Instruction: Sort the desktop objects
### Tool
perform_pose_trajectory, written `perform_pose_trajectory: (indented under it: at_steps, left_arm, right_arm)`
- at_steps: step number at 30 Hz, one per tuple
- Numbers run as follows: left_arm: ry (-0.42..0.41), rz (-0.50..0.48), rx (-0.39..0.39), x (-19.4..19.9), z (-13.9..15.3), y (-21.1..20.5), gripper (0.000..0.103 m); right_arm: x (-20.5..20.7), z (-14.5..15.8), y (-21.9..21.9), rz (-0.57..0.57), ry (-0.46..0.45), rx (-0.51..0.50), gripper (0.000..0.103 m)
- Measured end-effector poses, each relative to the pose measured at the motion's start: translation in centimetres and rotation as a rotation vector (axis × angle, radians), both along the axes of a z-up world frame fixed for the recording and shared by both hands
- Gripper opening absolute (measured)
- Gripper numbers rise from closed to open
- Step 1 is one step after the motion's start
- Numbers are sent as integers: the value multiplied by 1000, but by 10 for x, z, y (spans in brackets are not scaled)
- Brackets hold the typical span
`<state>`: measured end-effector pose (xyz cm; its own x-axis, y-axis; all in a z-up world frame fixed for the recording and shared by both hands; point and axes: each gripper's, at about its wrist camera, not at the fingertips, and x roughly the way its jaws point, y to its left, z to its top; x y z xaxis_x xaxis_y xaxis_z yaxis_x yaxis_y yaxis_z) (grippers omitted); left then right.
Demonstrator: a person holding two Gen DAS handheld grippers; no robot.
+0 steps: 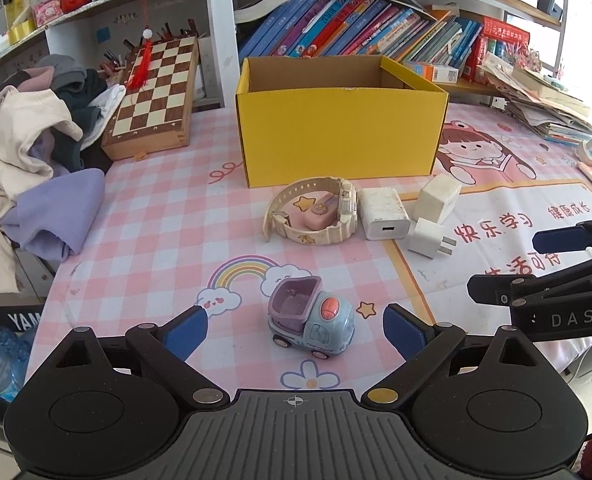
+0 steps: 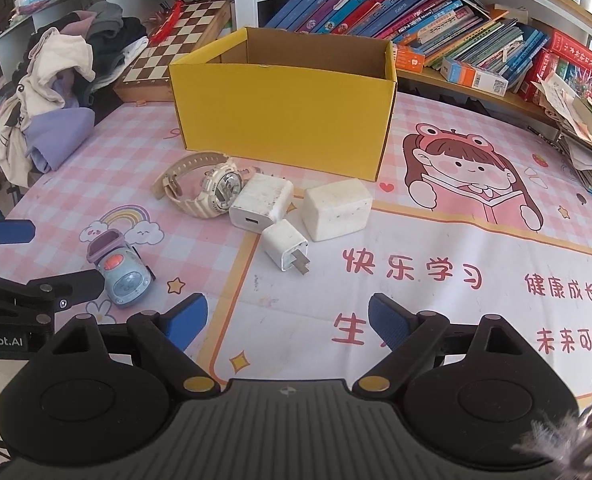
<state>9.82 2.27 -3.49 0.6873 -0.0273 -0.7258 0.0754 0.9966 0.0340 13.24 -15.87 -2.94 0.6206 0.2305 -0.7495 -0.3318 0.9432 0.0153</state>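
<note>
Both grippers hang above the desk mat with nothing between their fingers. The left gripper [image 1: 296, 334] has its jaws spread wide, and in the left wrist view the toy truck [image 1: 311, 324] stands directly ahead of it, in the gap between the blue pads but touched by neither. The right gripper [image 2: 286, 320] is likewise spread, over bare mat, with the small plug adapter [image 2: 286, 250] at twelve o'clock from it and its prongs turned toward the camera. Beyond that, at about one o'clock, lies the cream block charger [image 2: 337, 208]; the flat white charger [image 2: 262, 202] sits at eleven o'clock, touching the watch [image 2: 206, 190]. The yellow box [image 2: 284, 112] stands open at twelve o'clock behind the cluster, and appears empty as far as its interior shows (the floor is mostly hidden). Judgement: nothing is sorted yet, and the step in hand is the first pick. The truck is the natural candidate for the left side; it should be taken across its body sides, low enough that the wheels cannot roll it out of the pads. The adapter is best gripped on its flat faces, clear of the prongs. Lift straight before carrying toward the box, so the neighbouring chargers are not dragged.
</note>
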Motion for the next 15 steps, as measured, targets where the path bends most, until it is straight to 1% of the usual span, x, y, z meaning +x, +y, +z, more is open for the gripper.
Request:
perform_pose_trajectory:
  at_steps: [9,15]
  left_arm:
    - [2,16,5,6,-2,3,95]
    - [17,15,3,13,-6,4,95]
  right_arm:
    - [12,0,5,25,7,-3,87]
    - [24,-3,6,31,28,-5,81]
